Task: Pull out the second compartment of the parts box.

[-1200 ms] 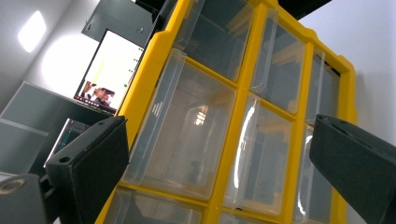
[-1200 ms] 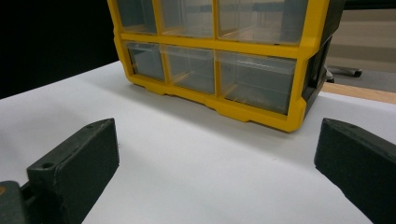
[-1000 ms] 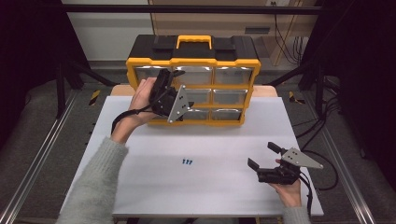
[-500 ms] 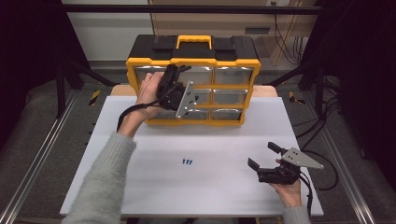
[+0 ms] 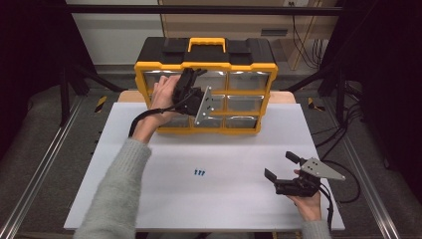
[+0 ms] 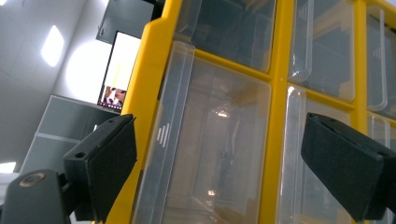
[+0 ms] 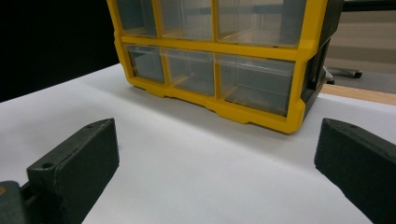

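We're lining up the left gripper, jaws spread wide, on a clear drawer at the upper left of the yellow organizer standing at the table's far edge. If we're pulling off-centre, the drawer could jam or the whole case tip forward. The right gripper is idling on the table, jaws apart too.

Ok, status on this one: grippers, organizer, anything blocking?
Left hand-held gripper open, up at the drawer organizer front. Right hand-held gripper open, low over table. Drawers shut. Blue screws lie apart, nothing blocking.
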Demonstrator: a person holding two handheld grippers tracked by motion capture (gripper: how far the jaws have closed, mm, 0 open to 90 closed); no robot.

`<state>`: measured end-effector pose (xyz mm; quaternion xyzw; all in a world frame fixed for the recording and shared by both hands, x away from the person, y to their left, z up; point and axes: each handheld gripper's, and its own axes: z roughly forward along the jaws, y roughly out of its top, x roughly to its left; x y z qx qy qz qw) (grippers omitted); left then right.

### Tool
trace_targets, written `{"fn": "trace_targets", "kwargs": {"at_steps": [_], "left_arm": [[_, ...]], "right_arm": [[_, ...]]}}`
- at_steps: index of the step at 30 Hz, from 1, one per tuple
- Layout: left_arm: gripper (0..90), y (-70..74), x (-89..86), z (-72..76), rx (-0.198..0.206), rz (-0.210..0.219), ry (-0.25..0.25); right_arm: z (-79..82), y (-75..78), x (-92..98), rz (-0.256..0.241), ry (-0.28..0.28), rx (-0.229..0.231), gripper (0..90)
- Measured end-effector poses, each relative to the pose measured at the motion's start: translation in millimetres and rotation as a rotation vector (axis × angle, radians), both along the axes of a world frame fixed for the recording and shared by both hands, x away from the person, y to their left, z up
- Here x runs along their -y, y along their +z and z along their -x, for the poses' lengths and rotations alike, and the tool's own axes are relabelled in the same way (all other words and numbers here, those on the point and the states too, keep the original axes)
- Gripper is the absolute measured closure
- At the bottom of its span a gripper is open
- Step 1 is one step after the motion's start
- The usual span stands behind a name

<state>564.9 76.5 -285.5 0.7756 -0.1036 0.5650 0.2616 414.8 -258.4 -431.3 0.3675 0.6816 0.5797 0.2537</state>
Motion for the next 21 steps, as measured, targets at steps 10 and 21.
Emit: {"fn": "trace_targets", "kwargs": {"at_steps": [10, 21], "left_arm": [[14.1, -4.7, 1.9, -5.2, 0.034, -0.029, 0.019], [20.0, -4.2, 2.1, -6.8, 0.048, -0.018, 0.010]], "right_arm": [[-0.2, -0.1, 0.2, 0.001, 0.000, 0.002, 0.5], [0.3, 0.4, 0.2, -0.003, 0.001, -0.003, 0.5]]}}
